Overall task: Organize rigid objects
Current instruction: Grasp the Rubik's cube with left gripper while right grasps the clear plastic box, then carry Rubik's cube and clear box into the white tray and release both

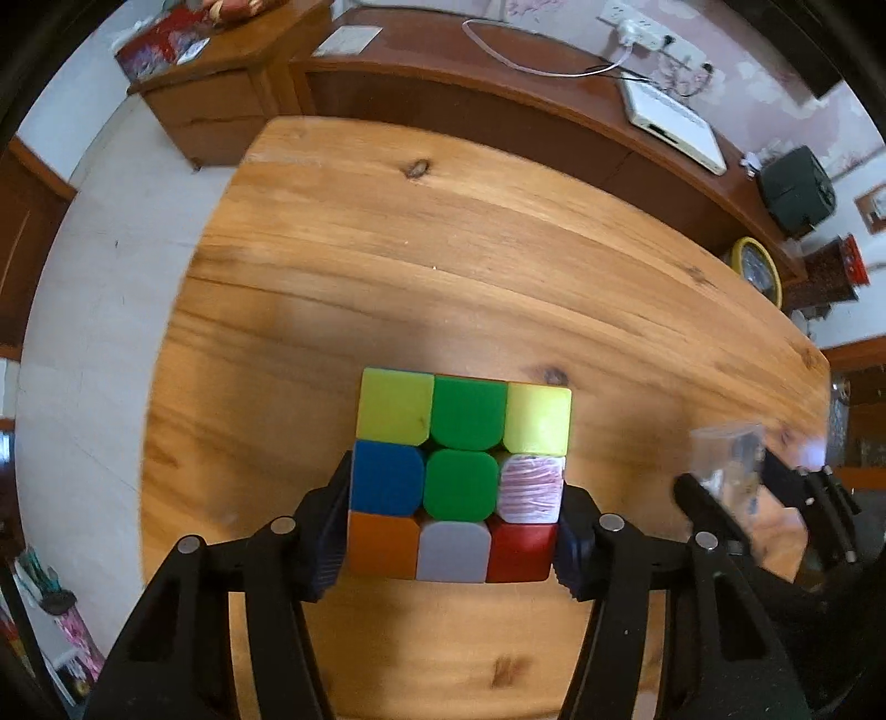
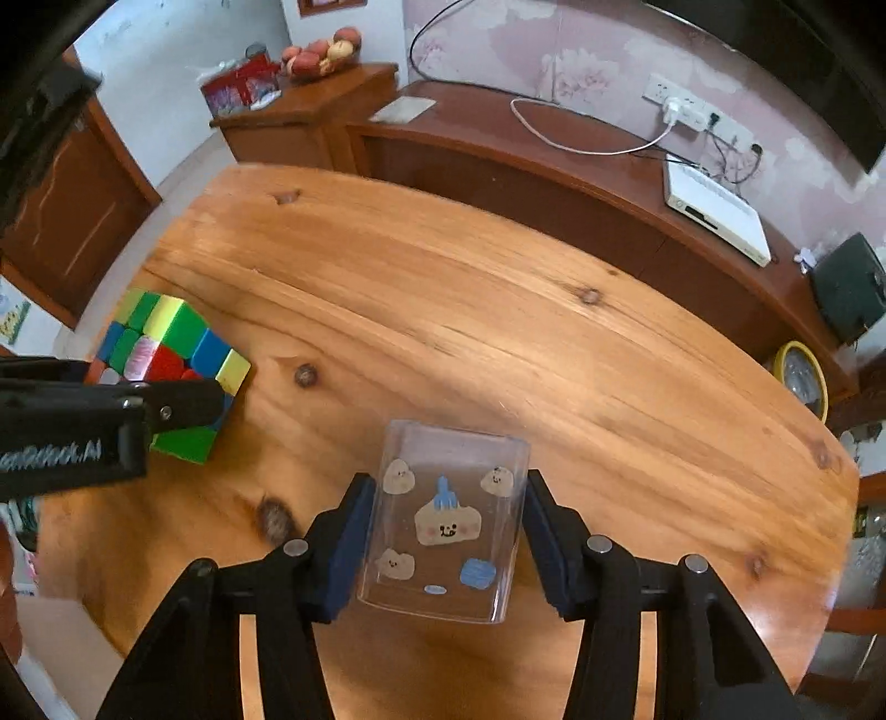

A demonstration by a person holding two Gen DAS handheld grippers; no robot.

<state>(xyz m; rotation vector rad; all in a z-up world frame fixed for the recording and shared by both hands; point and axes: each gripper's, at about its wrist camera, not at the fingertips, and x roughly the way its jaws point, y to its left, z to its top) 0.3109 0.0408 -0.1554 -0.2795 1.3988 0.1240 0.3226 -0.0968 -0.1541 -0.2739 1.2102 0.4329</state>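
The left tool (image 1: 451, 531) is clenched on a scrambled puzzle cube (image 1: 459, 479), its two pads pressed against the cube's opposite sides over the near part of the wooden tabletop (image 1: 443, 249); whether the cube rests on the wood or hangs just above it cannot be told. The cube's upper face shows yellow, green, blue, orange, red and pale tiles, one of them scuffed pinkish-white. The right tool (image 2: 443, 545) grasps a clear plastic box (image 2: 446, 520) printed with small cartoon faces and blue marks; its pads press the box's left and right walls, also over the near part of the tabletop, to the right of the cube and well apart from it. Beyond the tabletop stands a long dark-brown cabinet (image 2: 554, 183) against the wall; on it lie a white cable (image 2: 576, 147) and a flat white device (image 2: 714, 213), with a dark speaker-like box (image 2: 847, 288) further right; a bowl of fruit (image 2: 324, 52) sits on a lower cabinet at the far left.
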